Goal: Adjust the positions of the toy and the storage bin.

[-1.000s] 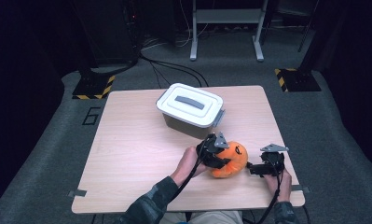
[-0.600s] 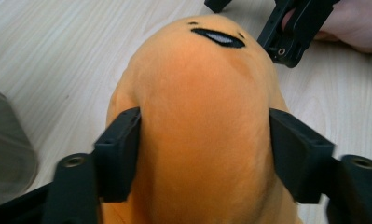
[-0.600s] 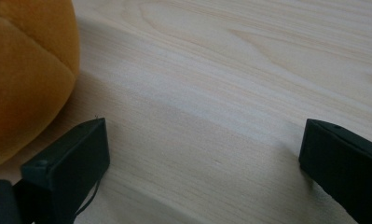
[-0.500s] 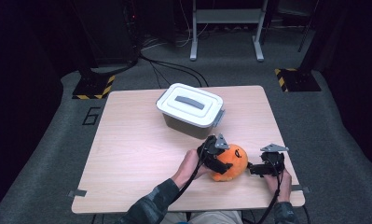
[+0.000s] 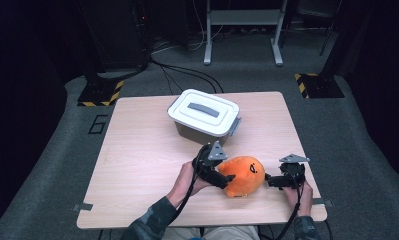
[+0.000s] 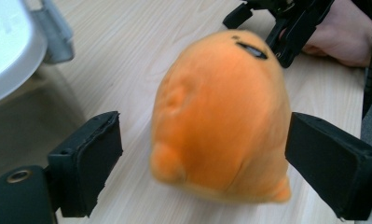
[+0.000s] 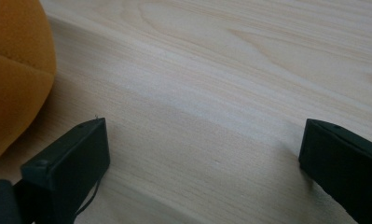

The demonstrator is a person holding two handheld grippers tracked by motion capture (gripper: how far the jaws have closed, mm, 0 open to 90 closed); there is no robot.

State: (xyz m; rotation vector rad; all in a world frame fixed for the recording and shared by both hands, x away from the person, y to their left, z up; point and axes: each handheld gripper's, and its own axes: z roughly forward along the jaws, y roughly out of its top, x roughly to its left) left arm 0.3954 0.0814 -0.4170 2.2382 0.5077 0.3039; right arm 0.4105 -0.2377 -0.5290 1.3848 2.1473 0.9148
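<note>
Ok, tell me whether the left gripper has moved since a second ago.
Yes. The left gripper has backed slightly off the orange plush toy, away from the white lidded box; its jaws have just been opening, with the toy between them, untouched.

Counter [image 5: 137,165] evenly lit from above, surrounding floor sunk in dimness, high view kept soft and grainy, plush [image 6: 221,116] smeared by motion blur in left gripper view, bin [image 6: 11,51] overexposed, soft shadows cast under claw pads.

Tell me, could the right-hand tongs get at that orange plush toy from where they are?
Probably yes. The right tongs stand open just beside the orange plush toy, with bare table between. The left tongs, just opened, straddle its other end without pressing it.
</note>
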